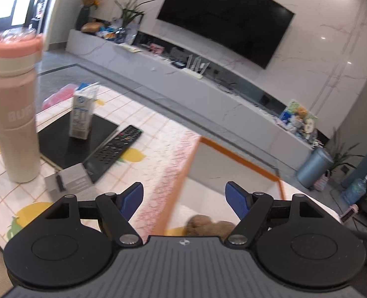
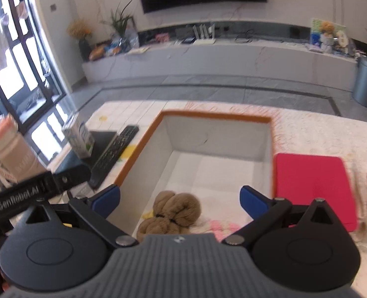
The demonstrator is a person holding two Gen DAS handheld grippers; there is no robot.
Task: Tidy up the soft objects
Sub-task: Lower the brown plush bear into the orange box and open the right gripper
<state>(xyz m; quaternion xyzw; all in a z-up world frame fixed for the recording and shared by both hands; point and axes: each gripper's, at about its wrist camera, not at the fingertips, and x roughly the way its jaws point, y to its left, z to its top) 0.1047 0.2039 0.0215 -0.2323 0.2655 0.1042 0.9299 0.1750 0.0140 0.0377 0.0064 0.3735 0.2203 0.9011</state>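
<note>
A white box with an orange rim (image 2: 215,115) stands on the table. On its floor lies a brown fuzzy bundle (image 2: 173,211) tied in the middle, next to a pink and a yellow soft item. My right gripper (image 2: 181,198) hangs above the bundle, open wide, with nothing between its blue pads (image 2: 106,200). In the left wrist view the box's rim (image 1: 235,155) is just ahead, and the bundle (image 1: 208,226) peeks over the gripper body. My left gripper (image 1: 184,198) is open and holds nothing.
Left of the box stand a beige bottle with a pink lid (image 1: 14,106), a milk carton (image 1: 81,114), a black remote (image 1: 116,149) and a small grey box (image 1: 71,178). A red flat pad (image 2: 312,186) lies right of the box. The left gripper's body (image 2: 29,193) crosses the right view.
</note>
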